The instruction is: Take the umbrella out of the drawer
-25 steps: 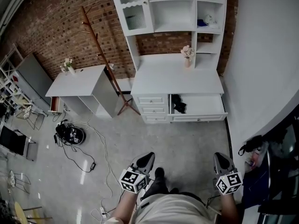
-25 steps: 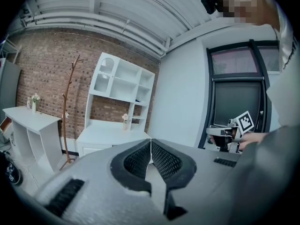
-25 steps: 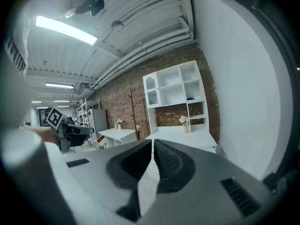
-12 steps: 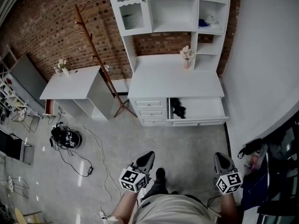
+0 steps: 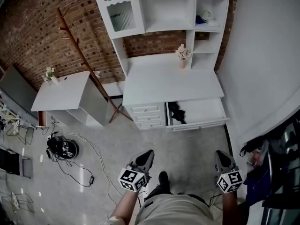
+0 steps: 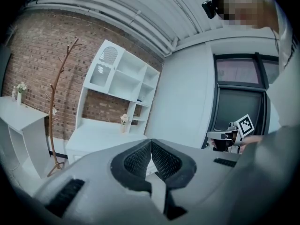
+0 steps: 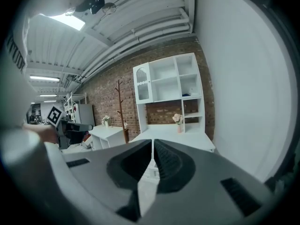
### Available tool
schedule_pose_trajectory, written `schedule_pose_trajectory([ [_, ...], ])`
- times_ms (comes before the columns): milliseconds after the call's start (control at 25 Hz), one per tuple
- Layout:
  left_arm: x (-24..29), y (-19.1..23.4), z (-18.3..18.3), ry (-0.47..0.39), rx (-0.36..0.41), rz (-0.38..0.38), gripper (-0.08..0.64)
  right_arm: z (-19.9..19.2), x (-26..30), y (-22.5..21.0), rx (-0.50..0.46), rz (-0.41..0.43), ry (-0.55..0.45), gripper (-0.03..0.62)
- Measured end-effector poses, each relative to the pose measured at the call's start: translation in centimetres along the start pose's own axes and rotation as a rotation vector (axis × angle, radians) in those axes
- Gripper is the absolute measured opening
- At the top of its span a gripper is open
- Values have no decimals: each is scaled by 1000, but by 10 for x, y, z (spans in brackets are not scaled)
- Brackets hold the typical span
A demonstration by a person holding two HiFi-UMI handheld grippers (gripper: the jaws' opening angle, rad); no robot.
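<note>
A black folded umbrella (image 5: pixel 176 112) lies at the left end of the open drawer (image 5: pixel 206 110) of a white desk (image 5: pixel 168 84) with a shelf unit on top. Both grippers are low in the head view, well short of the desk over the grey floor. My left gripper (image 5: pixel 149 153) points toward the desk, its jaws shut with nothing between them (image 6: pixel 151 142). My right gripper (image 5: pixel 220 153) is level with it, jaws also together and empty (image 7: pixel 153 142). In the gripper views the drawer is hidden behind the jaws.
A vase of flowers (image 5: pixel 182 55) stands on the desk. A wooden coat rack (image 5: pixel 89 69) and a small white table (image 5: pixel 61 90) are to the left. A black device with cables (image 5: pixel 62 147) lies on the floor. A white wall and dark bags (image 5: pixel 255 146) are on the right.
The desk and open drawer have come closer and lower in the head view as the person walks forward. Both grippers stay shut and side by side.
</note>
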State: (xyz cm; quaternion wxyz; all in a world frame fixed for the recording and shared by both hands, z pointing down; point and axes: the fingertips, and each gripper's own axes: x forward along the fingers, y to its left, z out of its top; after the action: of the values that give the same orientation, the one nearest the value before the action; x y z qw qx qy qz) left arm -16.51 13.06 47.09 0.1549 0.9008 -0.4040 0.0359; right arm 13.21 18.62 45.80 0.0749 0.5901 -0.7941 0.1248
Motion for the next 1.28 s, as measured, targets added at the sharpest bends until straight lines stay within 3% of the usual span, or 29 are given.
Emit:
schedule_pose_trajectory([
  [560,42,95,18,32,-21,-65,25,27,86,34,-8,-52,10,31],
  [1280,72,127,20,50,-57,-64,25,32,132,26,6,-55,23,31],
])
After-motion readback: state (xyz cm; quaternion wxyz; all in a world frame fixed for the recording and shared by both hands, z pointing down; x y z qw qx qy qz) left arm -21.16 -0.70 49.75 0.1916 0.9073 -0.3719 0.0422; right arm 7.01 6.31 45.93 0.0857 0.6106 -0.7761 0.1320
